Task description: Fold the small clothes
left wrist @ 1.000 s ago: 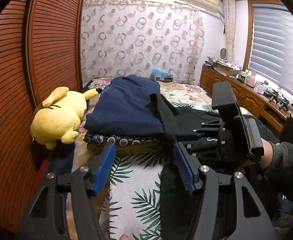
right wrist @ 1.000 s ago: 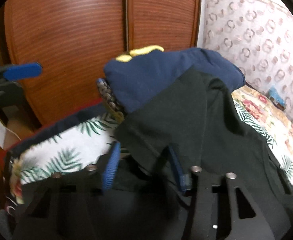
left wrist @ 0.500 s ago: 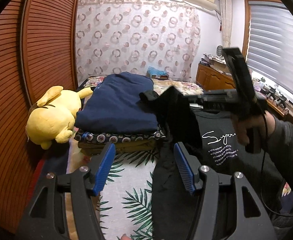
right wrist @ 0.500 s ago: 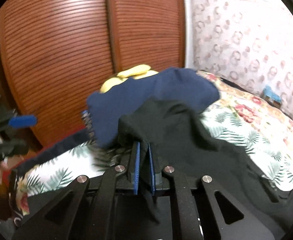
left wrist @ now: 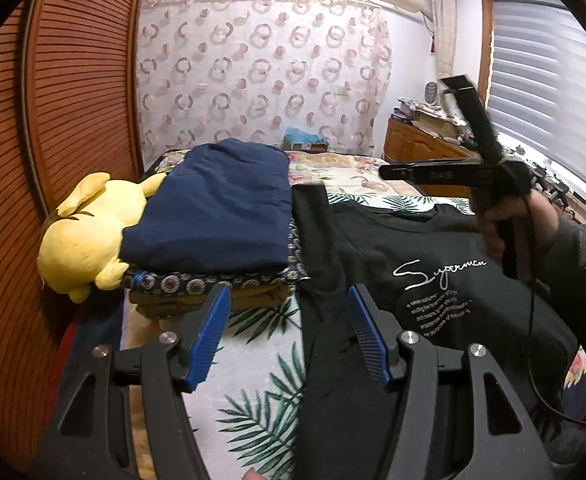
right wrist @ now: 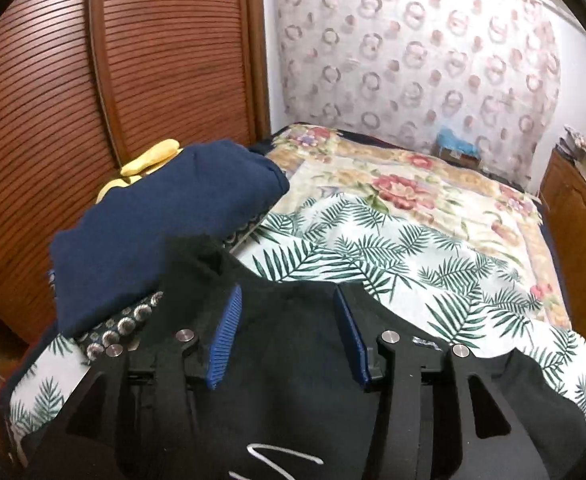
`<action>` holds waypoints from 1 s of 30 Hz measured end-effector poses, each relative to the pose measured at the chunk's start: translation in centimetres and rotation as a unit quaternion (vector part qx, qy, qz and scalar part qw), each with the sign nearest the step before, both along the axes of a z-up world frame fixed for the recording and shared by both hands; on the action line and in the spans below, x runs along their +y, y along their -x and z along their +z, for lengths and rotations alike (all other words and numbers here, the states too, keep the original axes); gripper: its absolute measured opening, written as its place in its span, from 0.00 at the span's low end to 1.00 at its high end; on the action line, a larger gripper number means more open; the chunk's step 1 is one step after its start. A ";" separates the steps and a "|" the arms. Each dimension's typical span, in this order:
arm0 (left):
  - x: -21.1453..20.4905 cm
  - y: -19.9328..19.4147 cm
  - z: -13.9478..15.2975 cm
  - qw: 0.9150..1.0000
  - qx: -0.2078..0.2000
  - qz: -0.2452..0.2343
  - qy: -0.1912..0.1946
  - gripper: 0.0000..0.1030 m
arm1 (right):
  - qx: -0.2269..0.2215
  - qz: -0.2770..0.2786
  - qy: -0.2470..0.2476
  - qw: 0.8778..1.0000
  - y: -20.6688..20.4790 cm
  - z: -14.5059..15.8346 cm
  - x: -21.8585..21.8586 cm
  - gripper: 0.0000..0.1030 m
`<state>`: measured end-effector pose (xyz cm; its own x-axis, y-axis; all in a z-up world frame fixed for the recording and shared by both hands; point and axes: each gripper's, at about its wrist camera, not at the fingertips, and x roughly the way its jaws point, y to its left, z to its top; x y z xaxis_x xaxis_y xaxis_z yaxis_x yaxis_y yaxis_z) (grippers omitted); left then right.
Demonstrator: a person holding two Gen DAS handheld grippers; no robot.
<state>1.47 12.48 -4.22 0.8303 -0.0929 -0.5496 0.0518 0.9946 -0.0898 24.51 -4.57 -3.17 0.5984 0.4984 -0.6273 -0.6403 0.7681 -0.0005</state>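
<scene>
Both jaws are spread wide and empty: the left hand-held gripper [left wrist: 289, 336] hovers over the black T-shirt [left wrist: 433, 280], which lies flat on the bed [right wrist: 373, 248], and the right hand-held gripper [right wrist: 287, 336] hangs above its collar. The far sleeve touches the folded stack [left wrist: 221, 216]; a careless pull could topple it.

Black hand-held gripper [left wrist: 289, 336] with blue ribbed pads [left wrist: 209, 336], silver screws; dark grey sleeve [left wrist: 573, 280].

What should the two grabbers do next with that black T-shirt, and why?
Probably lower the left gripper onto the black T-shirt sleeve edge and close: both sets of fingers are open, the shirt lies spread print-up on the bed, unfolded.
</scene>
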 end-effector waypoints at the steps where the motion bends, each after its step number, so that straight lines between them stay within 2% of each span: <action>1: -0.2 -0.1 0.0 1.000 0.001 -0.002 -0.001 0.59 | -0.004 0.003 -0.003 1.000 0.4 0.3 -0.7 0.47; 8: -2.5 -1.7 -0.8 0.999 0.014 -0.029 -0.002 0.59 | -0.021 0.005 -0.002 1.000 4.0 1.9 -7.8 0.47; 13: -4.7 -3.3 -1.7 0.998 0.030 -0.052 -0.006 0.59 | -0.029 -0.037 0.000 0.999 6.1 1.9 -15.1 0.54; 21: -8.2 -6.0 -2.7 0.995 0.057 -0.083 -0.019 0.59 | -0.016 -0.117 0.015 0.993 7.0 0.0 -25.0 0.55; 30: -10.1 -8.2 -4.7 0.990 0.101 -0.098 -0.023 0.59 | 0.031 -0.191 0.025 0.981 6.8 -3.6 -34.0 0.55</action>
<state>9.69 2.36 -8.94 0.6721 -0.2127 -0.7093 0.2295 0.9705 -0.0736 17.68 -38.57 -6.81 0.6960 0.2133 -0.6857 -0.3058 0.9520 -0.0142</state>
